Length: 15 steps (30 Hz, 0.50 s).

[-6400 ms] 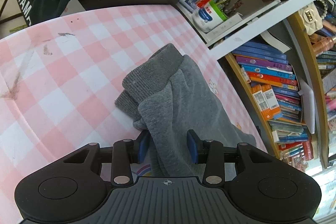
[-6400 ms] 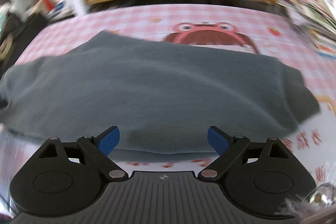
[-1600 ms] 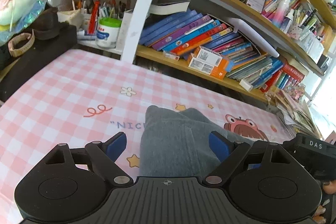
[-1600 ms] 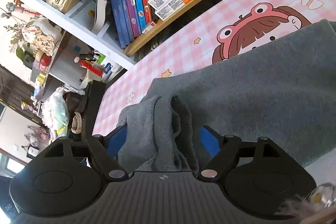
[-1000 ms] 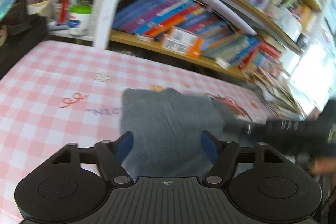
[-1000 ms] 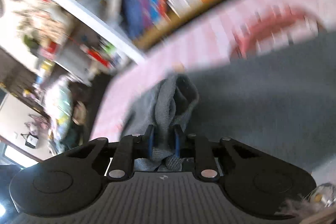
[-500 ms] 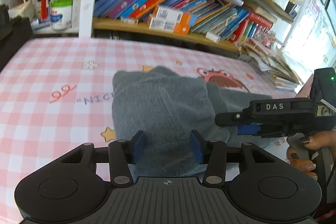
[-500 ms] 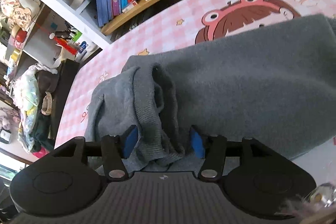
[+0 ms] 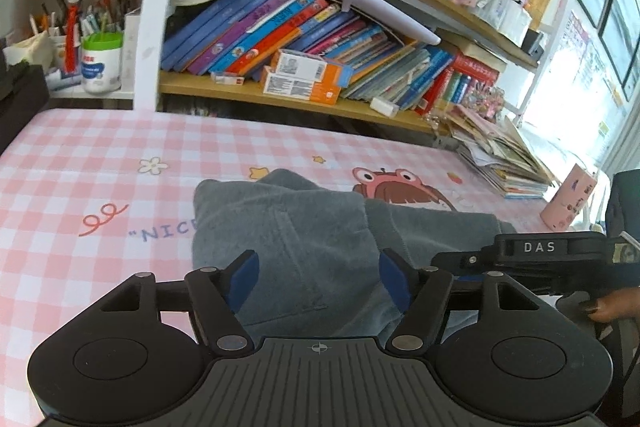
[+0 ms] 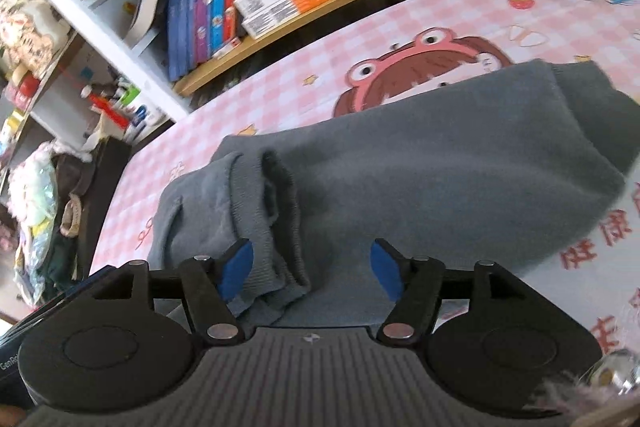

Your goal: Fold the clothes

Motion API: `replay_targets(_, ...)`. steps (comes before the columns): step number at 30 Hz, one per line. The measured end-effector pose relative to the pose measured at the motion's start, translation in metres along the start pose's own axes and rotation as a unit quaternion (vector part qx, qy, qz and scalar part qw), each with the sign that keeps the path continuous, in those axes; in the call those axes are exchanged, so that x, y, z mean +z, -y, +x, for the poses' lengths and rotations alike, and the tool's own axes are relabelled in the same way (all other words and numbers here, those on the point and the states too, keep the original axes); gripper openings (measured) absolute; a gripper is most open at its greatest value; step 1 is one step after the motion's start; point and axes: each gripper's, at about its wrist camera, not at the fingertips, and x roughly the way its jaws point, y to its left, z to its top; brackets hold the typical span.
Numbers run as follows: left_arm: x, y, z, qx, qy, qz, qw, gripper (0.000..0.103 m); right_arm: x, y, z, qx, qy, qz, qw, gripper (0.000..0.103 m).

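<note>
The left gripper (image 9: 319, 277) stood wide open at the bottom of its frame, and its blue pads (image 9: 242, 273) held nothing; the grey garment (image 9: 288, 247) lay just beyond them, filling the gap between the two fingers in the middle of the frame. It was folded over itself on the pink checked tablecloth (image 9: 72, 187), with one layer on the left and a lower layer that reached to the right. At the right edge of this view the right gripper (image 9: 540, 259) came in from the side, low above the cloth. In the right wrist view, the right gripper (image 10: 310, 269) was also spread wide and empty. The ribbed cuff (image 10: 272, 227) of the garment lay close to its left pad (image 10: 236, 267), but I could not tell if they touched; the broad body of the garment spread up and to the right of the frame. Behind the table, in the upper part of both views, was a bookshelf (image 9: 300, 99) full of books (image 9: 260, 31).
</note>
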Motion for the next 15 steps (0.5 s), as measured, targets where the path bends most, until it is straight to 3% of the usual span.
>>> replay_targets(9,0.002,0.02,0.016,-0.029,-0.013,0.024,0.9992,0.073,-0.006,0.031,-0.022,-0.045,0.023,0.046,0.998,0.068)
replay_targets(15,0.002,0.037,0.027,-0.04,-0.021,0.038,0.9983,0.083,-0.008,0.056,-0.034,-0.068,0.035,0.079,0.994,0.071)
